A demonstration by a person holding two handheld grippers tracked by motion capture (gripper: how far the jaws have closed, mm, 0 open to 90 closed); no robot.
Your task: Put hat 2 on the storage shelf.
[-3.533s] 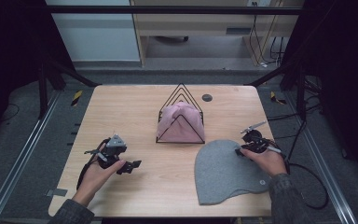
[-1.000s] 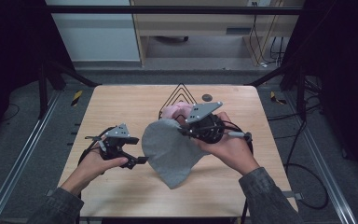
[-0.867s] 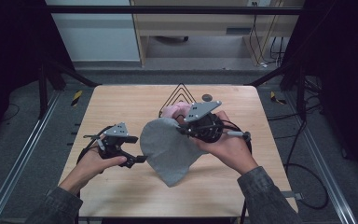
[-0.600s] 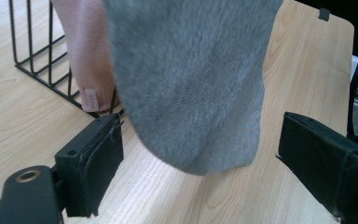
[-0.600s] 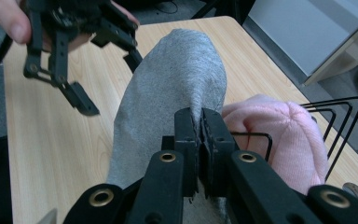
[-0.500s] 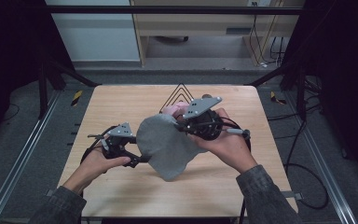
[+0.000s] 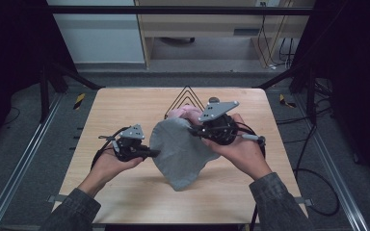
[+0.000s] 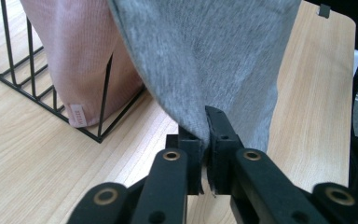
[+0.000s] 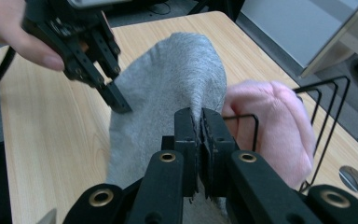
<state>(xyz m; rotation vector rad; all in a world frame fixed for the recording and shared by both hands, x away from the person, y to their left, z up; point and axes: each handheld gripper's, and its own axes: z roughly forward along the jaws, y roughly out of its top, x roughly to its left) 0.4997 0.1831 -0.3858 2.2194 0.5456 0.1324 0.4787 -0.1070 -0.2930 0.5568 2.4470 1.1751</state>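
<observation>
The wooden table (image 7: 125, 192) sat on a grey floor (image 7: 24, 144) with metal rails (image 7: 14, 178) down both sides. A small dark round disc (image 7: 214, 100) was near the far edge of the table. Bits of yellow-black tape (image 7: 79, 100) lay on the floor, plus some loose cables (image 7: 313, 187) off to the right side.

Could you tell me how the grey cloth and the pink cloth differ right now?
The grey cloth hangs above the table, pinched at two edges by the left gripper and the right gripper; the pink cloth sits untouched inside the black wire rack. The grey one is spread out and drapes down freely, while the pink one is bunched between the wires. The pink cloth shows a small sewn label. Both look like soft knitted fabric.
</observation>
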